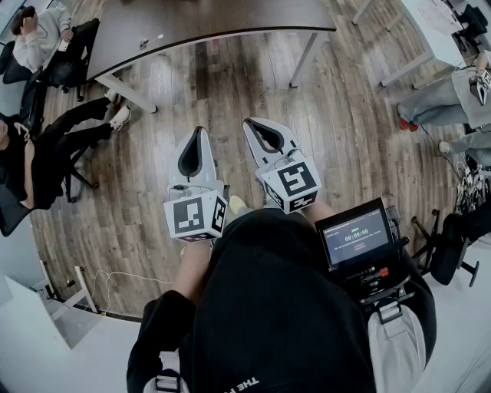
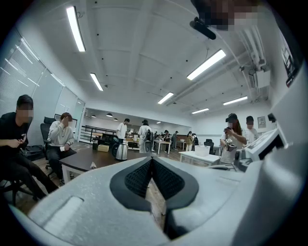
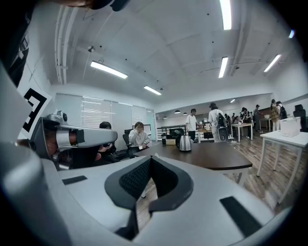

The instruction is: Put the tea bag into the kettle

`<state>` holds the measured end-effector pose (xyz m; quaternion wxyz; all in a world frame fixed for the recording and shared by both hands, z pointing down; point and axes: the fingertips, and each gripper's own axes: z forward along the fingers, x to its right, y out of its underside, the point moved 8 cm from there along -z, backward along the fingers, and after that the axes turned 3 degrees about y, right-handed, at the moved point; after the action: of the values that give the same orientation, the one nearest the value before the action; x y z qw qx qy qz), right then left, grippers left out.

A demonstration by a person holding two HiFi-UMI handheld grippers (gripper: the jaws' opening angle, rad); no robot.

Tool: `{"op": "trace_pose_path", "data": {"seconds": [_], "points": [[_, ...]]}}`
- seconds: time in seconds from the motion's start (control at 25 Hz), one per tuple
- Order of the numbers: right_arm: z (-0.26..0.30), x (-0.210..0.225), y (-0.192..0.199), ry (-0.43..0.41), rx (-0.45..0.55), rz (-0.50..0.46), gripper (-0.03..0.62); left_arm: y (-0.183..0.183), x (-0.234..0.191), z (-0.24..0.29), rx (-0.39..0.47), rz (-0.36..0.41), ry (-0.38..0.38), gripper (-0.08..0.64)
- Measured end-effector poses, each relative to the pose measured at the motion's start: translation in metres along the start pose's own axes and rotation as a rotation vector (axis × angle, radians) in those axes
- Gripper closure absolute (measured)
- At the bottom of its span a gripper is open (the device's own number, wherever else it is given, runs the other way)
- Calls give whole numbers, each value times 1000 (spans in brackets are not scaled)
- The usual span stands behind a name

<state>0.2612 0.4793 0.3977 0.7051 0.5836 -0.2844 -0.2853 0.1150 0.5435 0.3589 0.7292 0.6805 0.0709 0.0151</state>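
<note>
A steel kettle stands on the dark table, far ahead of both grippers; in the right gripper view the kettle sits at the table's back. A small white tea bag lies near the table's front edge, and small items show on the table from the head view. My left gripper and right gripper are held side by side over the wooden floor, well short of the table. Both are shut with nothing between the jaws.
Seated people and chairs are at the left, another person sits at the right by a white table. A small monitor hangs at my chest. A cable lies on the floor.
</note>
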Motion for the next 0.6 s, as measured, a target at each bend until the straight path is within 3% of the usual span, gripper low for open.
{"op": "trace_pose_path", "data": {"seconds": [0.6], "points": [[2, 8, -11, -10, -11, 40, 588, -16, -3, -3, 7, 6, -15, 558]]}}
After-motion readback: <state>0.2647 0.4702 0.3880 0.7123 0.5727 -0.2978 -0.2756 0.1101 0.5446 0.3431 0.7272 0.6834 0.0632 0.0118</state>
